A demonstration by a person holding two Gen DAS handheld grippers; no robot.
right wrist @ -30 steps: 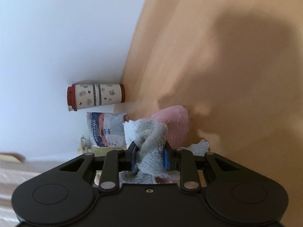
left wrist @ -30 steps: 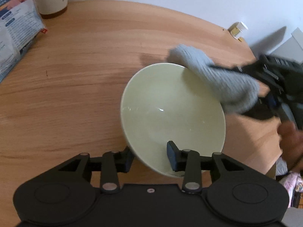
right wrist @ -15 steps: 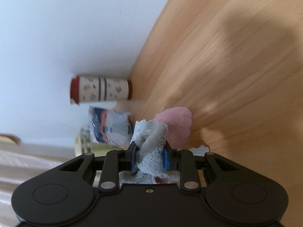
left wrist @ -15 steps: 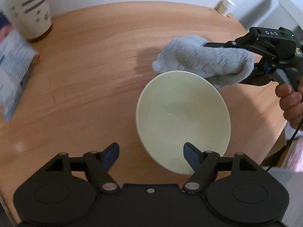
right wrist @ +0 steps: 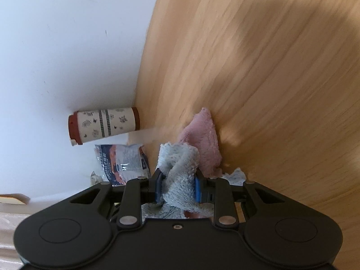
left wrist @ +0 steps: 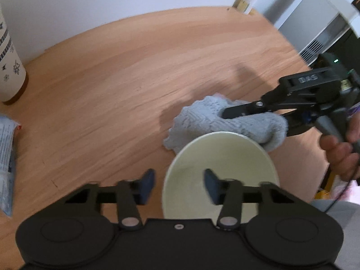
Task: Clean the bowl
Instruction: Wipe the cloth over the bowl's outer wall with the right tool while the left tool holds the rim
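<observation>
Gleaming apparently spotless, pale green bowl [left wrist: 221, 157] sits under released left claw [left wrist: 180, 185]; right claw [right wrist: 177, 185] grasps cloth [right wrist: 180, 168].

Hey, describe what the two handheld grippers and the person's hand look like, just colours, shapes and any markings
Both grippers are matte black plastic: the left gripper and right gripper have two round housings, silver pivot screws and blue finger pads. The right one's body carries pale lettering, a small green light and a grey trigger. A thin black cable hangs below the bare-skinned hand.
</observation>
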